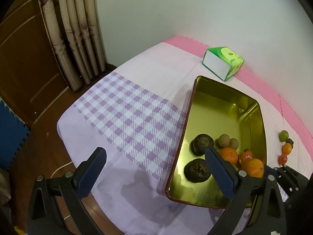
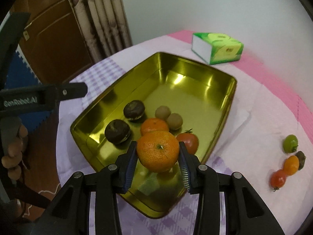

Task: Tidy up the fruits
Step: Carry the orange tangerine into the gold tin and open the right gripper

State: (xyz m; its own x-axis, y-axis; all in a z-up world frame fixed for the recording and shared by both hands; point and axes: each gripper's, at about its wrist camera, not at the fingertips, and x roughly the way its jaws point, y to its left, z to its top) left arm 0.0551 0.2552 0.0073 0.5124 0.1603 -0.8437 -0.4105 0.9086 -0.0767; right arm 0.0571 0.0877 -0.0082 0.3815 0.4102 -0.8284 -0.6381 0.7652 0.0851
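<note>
orange mandarin [image 2: 157, 151] sits clamped in the right gripper [image 2: 157, 161] over the gold tin [image 2: 225, 105] — clear only from its own camera. left gripper [image 1: 155, 173] tilts downward, fingers apart — empty.

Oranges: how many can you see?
3. One orange is held in the right gripper above the tin, one lies inside it, and a smaller one sits on the cloth.

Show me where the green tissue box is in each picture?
Left wrist view: the green tissue box sits upper right of centre, on the cloth just beyond the far end of the gold tin.
Right wrist view: the green tissue box is upper right, again beyond the tin's far end.
Shared landmark: the gold tin holding the fruit.
</note>
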